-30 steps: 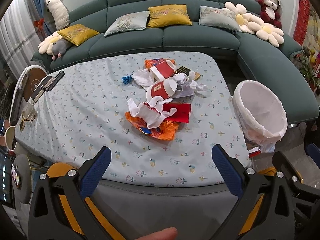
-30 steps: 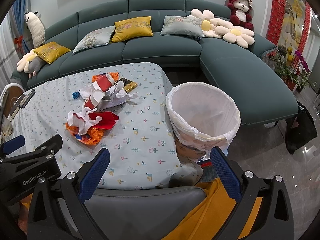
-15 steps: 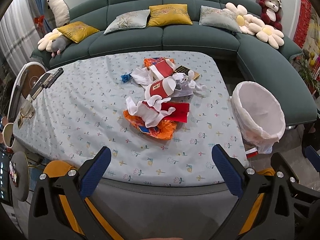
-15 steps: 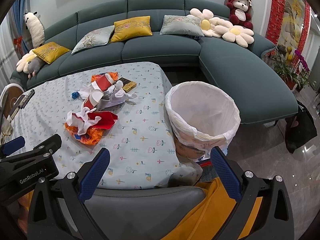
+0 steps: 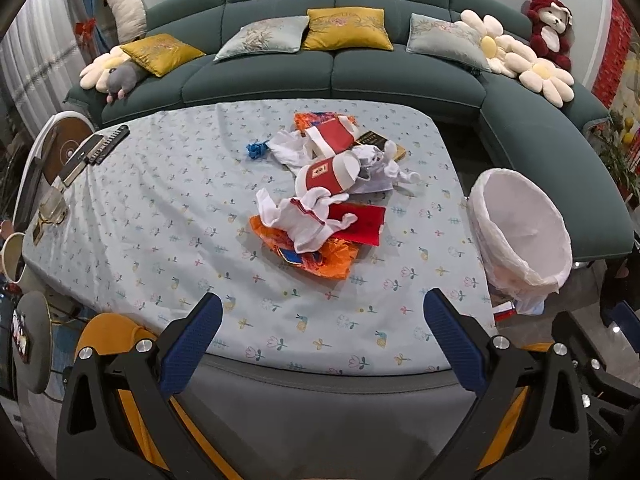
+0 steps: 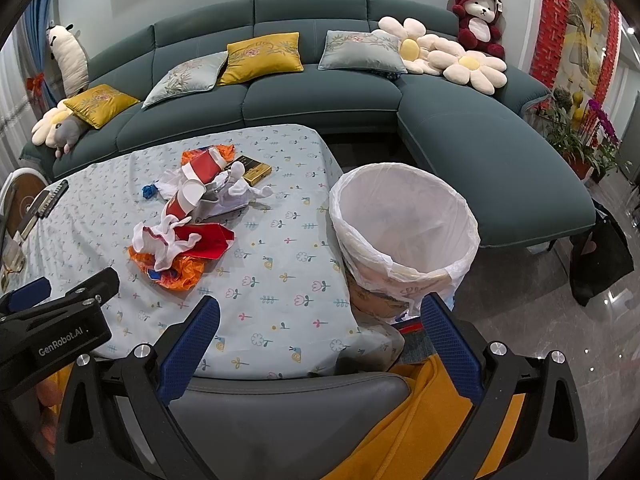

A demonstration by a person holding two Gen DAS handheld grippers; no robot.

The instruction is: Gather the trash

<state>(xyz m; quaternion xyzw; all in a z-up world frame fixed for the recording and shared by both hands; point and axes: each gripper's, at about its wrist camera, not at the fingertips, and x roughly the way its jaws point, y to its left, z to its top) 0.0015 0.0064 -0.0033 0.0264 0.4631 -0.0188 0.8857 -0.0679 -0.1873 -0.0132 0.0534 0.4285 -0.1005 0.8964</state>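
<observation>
A heap of trash lies mid-table: red paper cups, crumpled white paper, a red sheet, an orange wrapper, a small blue scrap and a gold-black box. The heap also shows in the right wrist view. A bin with a white liner stands off the table's right edge, also seen in the right wrist view. My left gripper is open and empty over the table's near edge. My right gripper is open and empty near the front right corner, beside the bin.
The table has a floral cloth. Remotes and a glass lie at its left edge. A green sofa with cushions and plush toys curves behind and to the right. A grey chair back is right below the grippers.
Both grippers have crept slightly forward and up toward the table; both stay open. Nothing on the table has moved.
</observation>
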